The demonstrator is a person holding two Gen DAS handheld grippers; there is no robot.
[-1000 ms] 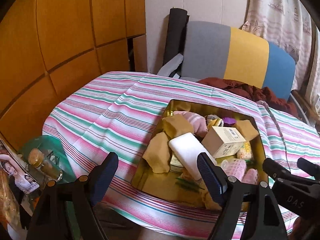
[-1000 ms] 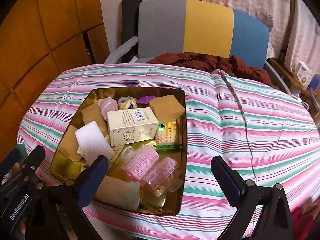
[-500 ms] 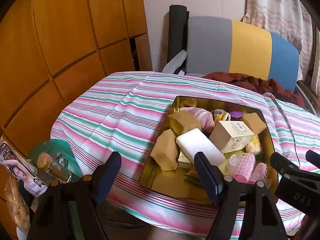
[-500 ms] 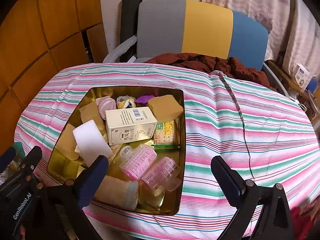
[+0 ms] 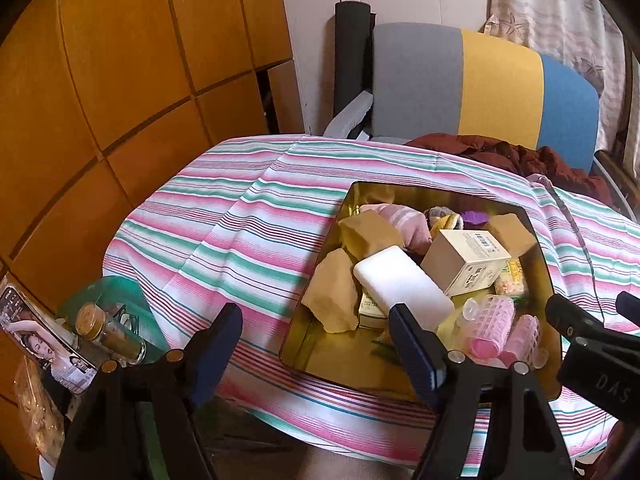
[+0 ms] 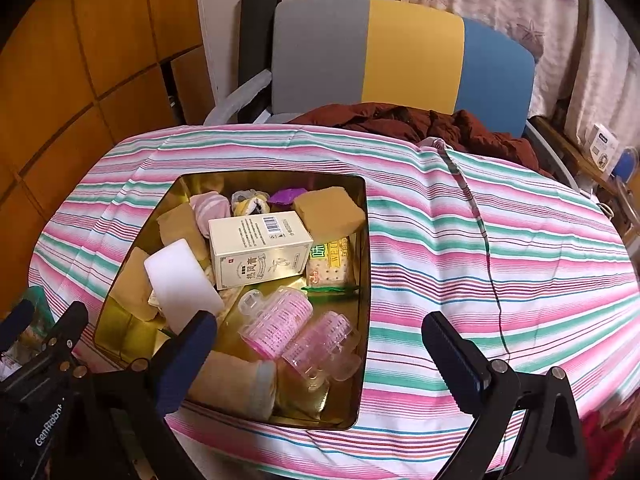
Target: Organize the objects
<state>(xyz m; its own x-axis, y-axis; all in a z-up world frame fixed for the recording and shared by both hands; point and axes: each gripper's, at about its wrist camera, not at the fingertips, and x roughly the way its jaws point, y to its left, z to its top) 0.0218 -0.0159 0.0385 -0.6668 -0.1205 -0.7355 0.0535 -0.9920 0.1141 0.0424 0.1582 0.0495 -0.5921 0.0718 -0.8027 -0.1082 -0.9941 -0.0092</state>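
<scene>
My left gripper (image 5: 316, 344) and my right gripper (image 6: 320, 356) both hang with jaws spread wide and nothing between them, short of the tabletop's near edge. Just beyond them, at twelve o'clock, the shallow gold metal tin (image 6: 362, 240) sits on the pink-and-green striped cloth (image 6: 500, 248), and every loose thing I can see lies inside it: the white foam block (image 6: 180, 280), the cream printed carton (image 6: 256, 248), two pink plastic hair rollers (image 6: 280, 320), tan sponge pieces (image 6: 328, 212), a cracker packet (image 6: 330, 264), and rolled socks at the far wall. They lie heaped, not sorted. The cloth around the tin is bare. This fits items freshly gathered in, or a pile awaiting laying out; what lies underneath I probably cannot see.
</scene>
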